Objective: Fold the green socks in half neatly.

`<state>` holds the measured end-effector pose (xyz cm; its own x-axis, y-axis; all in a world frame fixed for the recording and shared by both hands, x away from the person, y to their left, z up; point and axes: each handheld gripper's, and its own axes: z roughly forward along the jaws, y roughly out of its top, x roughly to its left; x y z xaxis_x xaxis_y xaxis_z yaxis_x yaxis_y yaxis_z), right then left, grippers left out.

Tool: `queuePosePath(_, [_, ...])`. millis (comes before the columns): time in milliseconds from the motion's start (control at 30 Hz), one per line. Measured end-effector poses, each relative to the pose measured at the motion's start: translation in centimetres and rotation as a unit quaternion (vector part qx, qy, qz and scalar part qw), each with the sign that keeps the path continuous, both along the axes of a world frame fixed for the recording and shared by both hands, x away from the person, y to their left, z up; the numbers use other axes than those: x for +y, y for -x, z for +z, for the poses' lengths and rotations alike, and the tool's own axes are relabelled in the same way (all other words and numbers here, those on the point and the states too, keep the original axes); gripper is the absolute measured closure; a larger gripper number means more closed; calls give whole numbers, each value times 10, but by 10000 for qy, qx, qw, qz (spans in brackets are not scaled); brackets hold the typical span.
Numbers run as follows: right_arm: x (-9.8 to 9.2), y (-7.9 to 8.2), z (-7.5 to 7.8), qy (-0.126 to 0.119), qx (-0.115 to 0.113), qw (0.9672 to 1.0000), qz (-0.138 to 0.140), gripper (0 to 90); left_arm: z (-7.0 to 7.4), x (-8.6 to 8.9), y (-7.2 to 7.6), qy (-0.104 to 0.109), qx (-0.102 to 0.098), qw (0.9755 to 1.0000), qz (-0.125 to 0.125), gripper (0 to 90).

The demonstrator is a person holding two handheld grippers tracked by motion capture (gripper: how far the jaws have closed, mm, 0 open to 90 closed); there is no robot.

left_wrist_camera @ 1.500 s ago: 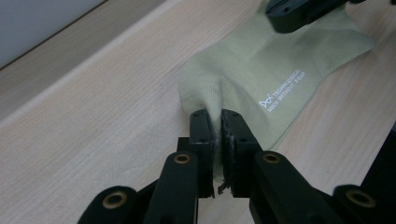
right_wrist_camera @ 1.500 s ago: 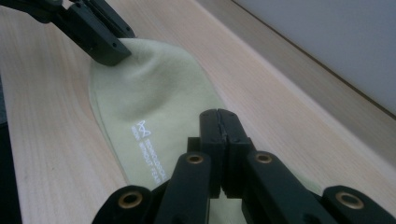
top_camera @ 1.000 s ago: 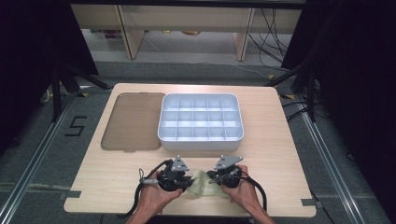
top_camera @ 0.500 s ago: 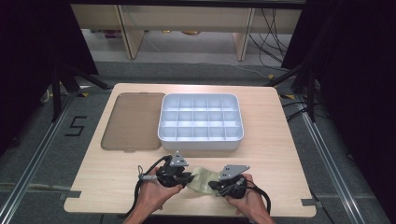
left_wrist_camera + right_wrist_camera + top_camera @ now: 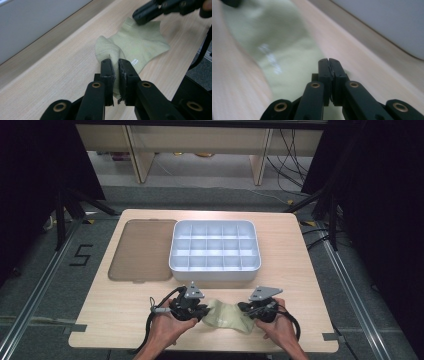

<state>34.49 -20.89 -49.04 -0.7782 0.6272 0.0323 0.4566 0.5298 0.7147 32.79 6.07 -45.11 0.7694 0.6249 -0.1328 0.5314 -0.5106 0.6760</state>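
Note:
A pale green sock (image 5: pixel 227 315) lies stretched between my two grippers near the table's front edge. My left gripper (image 5: pixel 202 312) is shut on the sock's ribbed cuff end (image 5: pixel 110 53), the fabric pinched between its jaws (image 5: pixel 116 65). At the other end of the sock (image 5: pixel 287 62), my right gripper (image 5: pixel 246 312) is shut on the fabric, its jaws pressed together (image 5: pixel 329 62). In the left gripper view the right gripper's black jaws (image 5: pixel 147 13) bite the far edge of the sock.
A grey compartment tray (image 5: pixel 215 270) with several empty cells stands behind the grippers at mid-table. A brown translucent lid (image 5: pixel 142 250) lies flat to its left. Bare wooden table (image 5: pixel 115 305) stretches to the left and right of the hands.
My right gripper has moved to the right, away from the left one, pulling the sock out flatter and wider between them. The left gripper has stayed about where it was.

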Motion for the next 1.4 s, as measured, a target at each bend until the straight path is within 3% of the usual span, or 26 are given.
queuePosePath(133, [-17, 0, 0, -37, -10, 9998, -201, 889, 2, -3, 0, -6, -1, 10000, 26, 819])
queuePosePath(200, [-21, 2, -1, -76, -11, 9999, -149, 889, 3, -6, 0, -76, 0, 10000, -31, 819])
queuePosePath(267, [-19, 5, -2, -79, 165, 9998, 15, 890, 3, -12, 0, -68, 43, 10000, -42, 818])
queuePosePath(367, [-15, 4, -6, 94, 168, 9998, 29, 891, 5, -16, 0, -114, -9, 9998, -144, 817])
queuePosePath(500, [-16, 0, -10, 41, 284, 9996, 24, 896, 7, -28, 1, 31, -8, 9999, -159, 816])
queuePosePath(533, [-17, 0, -10, 30, 264, 9996, 25, 897, 8, -32, 0, -14, -25, 9996, -266, 816])
queuePosePath(567, [-16, 0, -12, -112, 284, 9995, -19, 898, 7, -35, -1, 23, -34, 9996, -288, 816])
queuePosePath(600, [-18, 0, -11, -44, 355, 9994, -6, 898, 8, -39, -1, 18, -28, 9995, -300, 816])
queuePosePath(767, [-18, -1, -12, -147, 473, 9988, -47, 900, 7, -56, -2, 112, -24, 9990, -434, 823])
queuePosePath(867, [-20, -2, -12, -140, 449, 9989, 4, 900, 8, -67, -1, 222, -27, 9983, -541, 826])
queuePosePath(1067, [-22, -3, -13, -242, 526, 9983, -8, 900, 5, -83, -4, 211, 37, 9977, -640, 826])
queuePosePath(1167, [-24, -4, -13, -377, 586, 9976, -43, 889, 1, -88, -5, 267, 51, 9977, -617, 825])
queuePosePath(1200, [-29, -5, -13, -524, 662, 9963, -140, 879, 0, -88, -7, 197, 52, 9974, -687, 825])
queuePosePath(1233, [-29, -5, -13, -524, 662, 9963, -140, 879, 0, -88, -7, 197, 52, 9974, -687, 824])
queuePosePath(1267, [-34, -5, -9, -677, 631, 9955, -212, 877, -1, -90, -7, 275, 54, 9977, -611, 823])
queuePosePath(1300, [-36, -4, -7, -694, 647, 9950, -314, 876, -1, -90, -8, 196, 46, 9974, -688, 822])
queuePosePath(1333, [-38, -6, -6, -745, 477, 9957, -255, 876, -2, -92, -8, 240, 30, 9979, -605, 821])
queuePosePath(1400, [-40, -4, 0, -793, 592, 9943, -392, 876, -4, -95, -11, 80, 50, 9971, -749, 820])
